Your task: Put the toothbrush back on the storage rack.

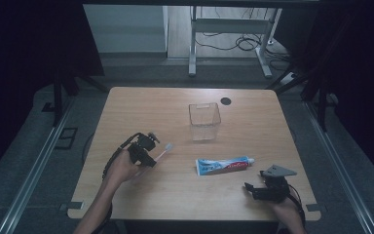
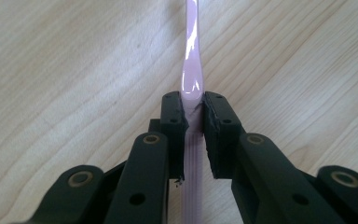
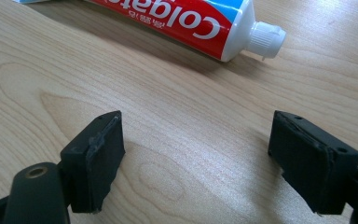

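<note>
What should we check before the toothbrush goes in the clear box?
1. Left gripper shut on the toothbrush: ok, pads pinch the pink handle.
2. Brush head free: ok, it sticks out past the gripper in the high view.
3. Box upright with its top open: ok.
4. Path from toothbrush to box clear: ok, bare table between them.
5. Toothpaste out of the way: ok, it lies flat, apart from the box.
6. Right gripper open and holding nothing: ok.
</note>
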Demonstrator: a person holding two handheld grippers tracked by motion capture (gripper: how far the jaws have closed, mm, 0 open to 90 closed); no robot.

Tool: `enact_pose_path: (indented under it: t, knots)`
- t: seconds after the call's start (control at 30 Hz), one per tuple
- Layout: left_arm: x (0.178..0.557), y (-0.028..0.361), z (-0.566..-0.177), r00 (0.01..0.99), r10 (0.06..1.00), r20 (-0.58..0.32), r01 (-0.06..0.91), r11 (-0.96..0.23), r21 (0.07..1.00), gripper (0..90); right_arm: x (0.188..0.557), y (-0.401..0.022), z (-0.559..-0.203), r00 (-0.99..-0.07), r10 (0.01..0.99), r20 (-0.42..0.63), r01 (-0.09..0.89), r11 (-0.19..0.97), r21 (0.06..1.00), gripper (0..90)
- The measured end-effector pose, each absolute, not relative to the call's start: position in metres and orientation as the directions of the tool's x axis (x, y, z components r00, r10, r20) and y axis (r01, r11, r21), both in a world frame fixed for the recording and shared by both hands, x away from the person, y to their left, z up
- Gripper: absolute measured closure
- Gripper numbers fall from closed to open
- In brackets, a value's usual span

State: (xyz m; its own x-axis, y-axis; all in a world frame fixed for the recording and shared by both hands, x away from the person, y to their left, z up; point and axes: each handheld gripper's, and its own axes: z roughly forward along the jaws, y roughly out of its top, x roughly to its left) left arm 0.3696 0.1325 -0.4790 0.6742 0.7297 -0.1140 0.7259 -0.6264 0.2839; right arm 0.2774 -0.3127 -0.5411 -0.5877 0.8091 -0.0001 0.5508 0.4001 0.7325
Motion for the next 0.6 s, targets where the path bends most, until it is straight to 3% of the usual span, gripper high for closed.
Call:
enact_pose_path:
  t: [0.6]
  knots:
    - [0.377, 0.117, -0.445, 0.706, 0.700, -0.111, 0.671, -0.610, 0.421, 79.0, 0.277, -0.313, -0.541, -0.588, 0.809, 0.000, 0.550, 0.400, 0.733, 18.1]
